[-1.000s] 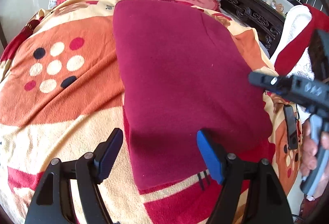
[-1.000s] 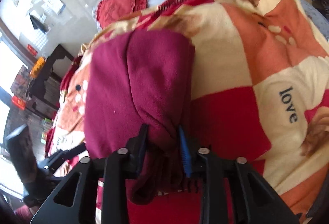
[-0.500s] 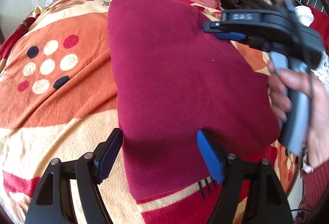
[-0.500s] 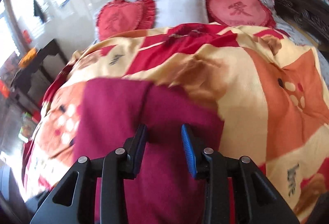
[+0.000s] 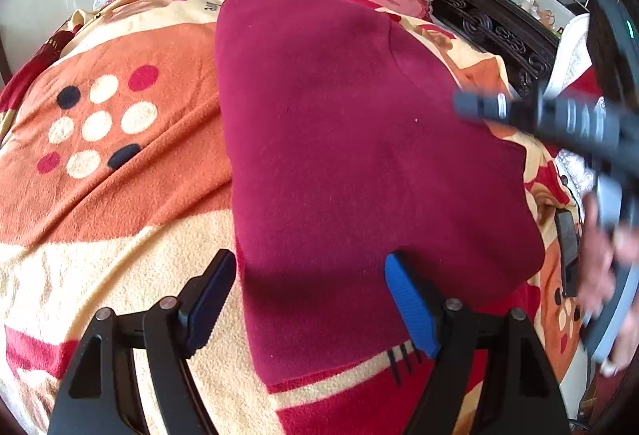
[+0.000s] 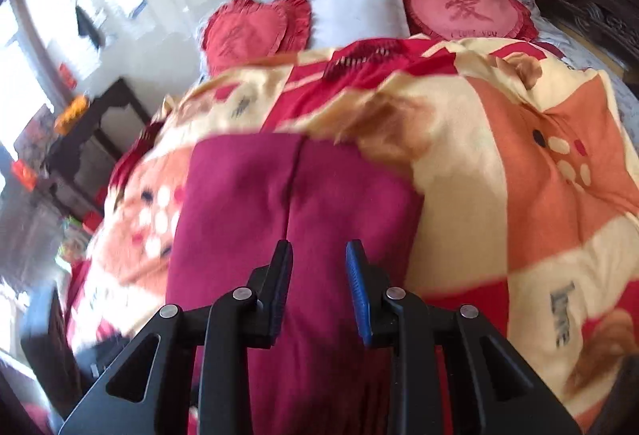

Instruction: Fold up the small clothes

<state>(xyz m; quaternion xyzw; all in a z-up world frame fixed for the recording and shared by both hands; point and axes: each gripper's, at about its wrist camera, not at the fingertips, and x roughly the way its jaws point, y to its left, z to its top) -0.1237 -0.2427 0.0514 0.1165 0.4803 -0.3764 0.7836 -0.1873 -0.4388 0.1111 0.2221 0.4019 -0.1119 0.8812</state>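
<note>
Fleecy patterned blanket (image 5: pixel 120 203) covers the bed. Folded maroon garment (image 5: pixel 359 163), soft and roughly rectangular, lies flat ahead of the wide-open, empty left gripper (image 5: pixel 309 309); right gripper (image 6: pixel 317 287) hovers above it, parted, empty.

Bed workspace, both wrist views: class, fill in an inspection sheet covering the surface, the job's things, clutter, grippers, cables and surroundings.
Surface: patterned fleece blanket covering the bed.
Job's things: maroon garment lying flat, one side folded over along a lengthwise edge.
Clutter: black phone-like object on the blanket's right edge; two heart cushions and a white pillow at the head.
Grippers: left gripper open over the garment's near edge; right gripper open, holding nothing.
Cables: nothing seen.
Surroundings: dark carved bed frame, dark side table, bright window at left.
</note>
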